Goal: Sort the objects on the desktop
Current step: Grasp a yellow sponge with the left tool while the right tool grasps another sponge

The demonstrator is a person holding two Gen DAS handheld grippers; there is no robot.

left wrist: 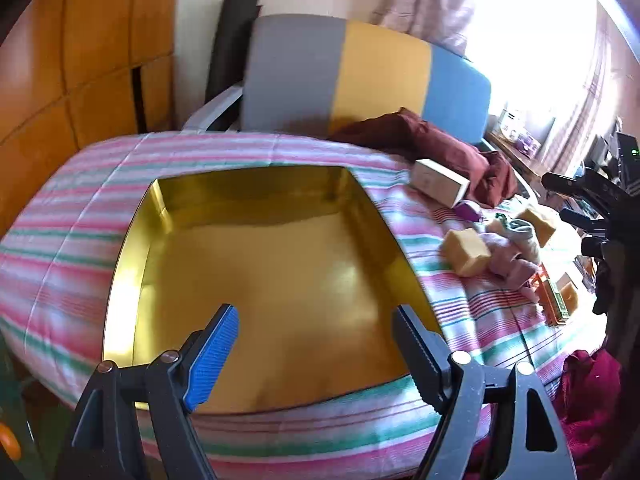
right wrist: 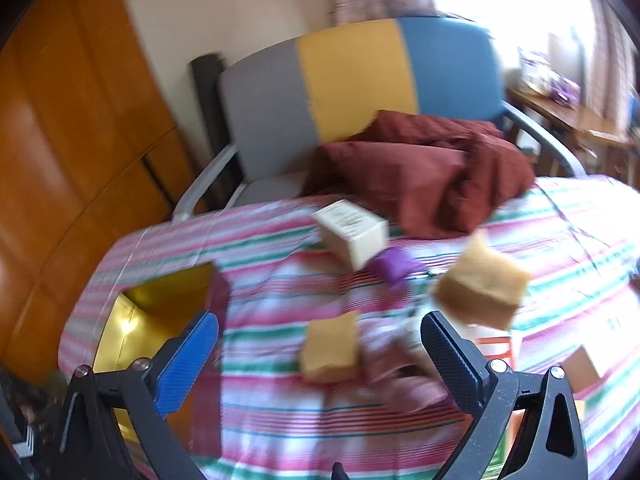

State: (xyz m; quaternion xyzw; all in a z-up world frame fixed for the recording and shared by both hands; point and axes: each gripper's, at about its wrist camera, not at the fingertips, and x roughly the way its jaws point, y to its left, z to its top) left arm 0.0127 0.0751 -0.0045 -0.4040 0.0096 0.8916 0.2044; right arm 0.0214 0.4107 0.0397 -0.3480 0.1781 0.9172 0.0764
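**Both grippers open over the striped tabletop**

Nearest in the left wrist view, the left gripper (left wrist: 316, 344) hangs with its jaws spread wide and nothing between them, tilted down over the gold tray (left wrist: 132, 264). That tray lies on the striped cloth (left wrist: 68, 216) covering the tabletop, toward its left side, and shows only its shiny floor and low walls.

Right of the tray, on the cloth, sits a yellow sponge (left wrist: 467, 251), touching a heap of pink fabric (left wrist: 510, 258). Beyond the heap is a second sponge (left wrist: 538, 222). An orange and green box (left wrist: 554, 300) lies near the right edge. Farther back, a cream box (left wrist: 440, 182) rests on its side with a small purple thing (left wrist: 468, 211) just beside it. A maroon cloth (left wrist: 440, 140) is bunched behind them, against a chair (left wrist: 296, 76) with grey, yellow and blue panels.

From the right wrist view, which is blurred, the right gripper (right wrist: 320, 360) is likewise wide open and grips nothing, angled down over the cloth. One sponge (right wrist: 330, 346) lies between its fingers in the picture; whether it touches them cannot be told. The other sponge (right wrist: 482, 284) shows just past the right finger. The tray's corner (right wrist: 168, 300) peeks from behind the left, blue-padded finger (right wrist: 188, 364). Farther on stand the cream box (right wrist: 352, 232), the purple thing (right wrist: 394, 266), the maroon cloth (right wrist: 420, 176) and the chair (right wrist: 352, 80).
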